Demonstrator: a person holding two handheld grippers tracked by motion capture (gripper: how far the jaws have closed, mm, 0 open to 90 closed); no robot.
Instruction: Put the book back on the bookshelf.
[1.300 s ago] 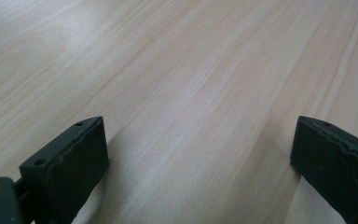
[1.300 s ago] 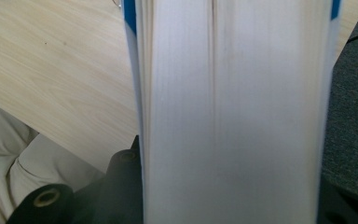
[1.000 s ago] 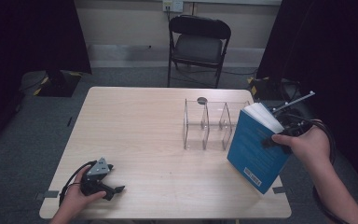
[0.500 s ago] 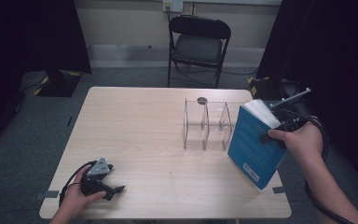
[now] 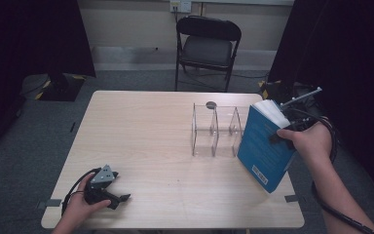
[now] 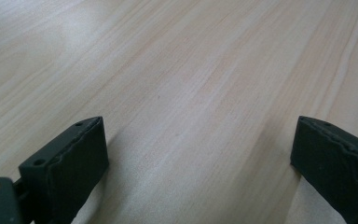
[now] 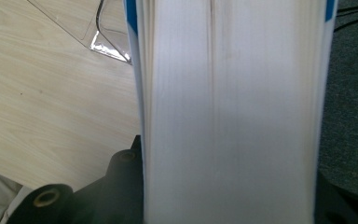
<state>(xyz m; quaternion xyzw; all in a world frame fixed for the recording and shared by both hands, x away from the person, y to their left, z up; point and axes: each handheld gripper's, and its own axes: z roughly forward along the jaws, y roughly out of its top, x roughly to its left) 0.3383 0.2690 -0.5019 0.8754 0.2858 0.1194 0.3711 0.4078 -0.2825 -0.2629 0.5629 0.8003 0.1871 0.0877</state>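
A: Book [image 5: 265,148] first. Where is it?

B: You hold it in your right hand-held gripper [image 5: 283,135], at the right end of the counter [image 5: 146,141]. It is blue, with white pages [image 7: 228,107]. The right gripper view looks straight at those pages, and the black jaws are clenched on both covers.

A: How does it sit?

B: It is tipped. Its long side runs from up near your hand down to a low corner by the front right edge of the counter. I cannot tell if that corner touches the wood.

A: Where should it go?

B: I think into the clear rack [image 5: 215,129]. The rack stands just to the left of the book, very near it. Its slots stand up straight, so you would need to set the book up straight too and slide it left.

A: And your other hand?

B: Your left hand-held gripper [image 5: 111,194] rests low on the counter, far off at the front left corner. Its jaws are wide apart and grasp nothing. The right hand is much nearer to the rack.
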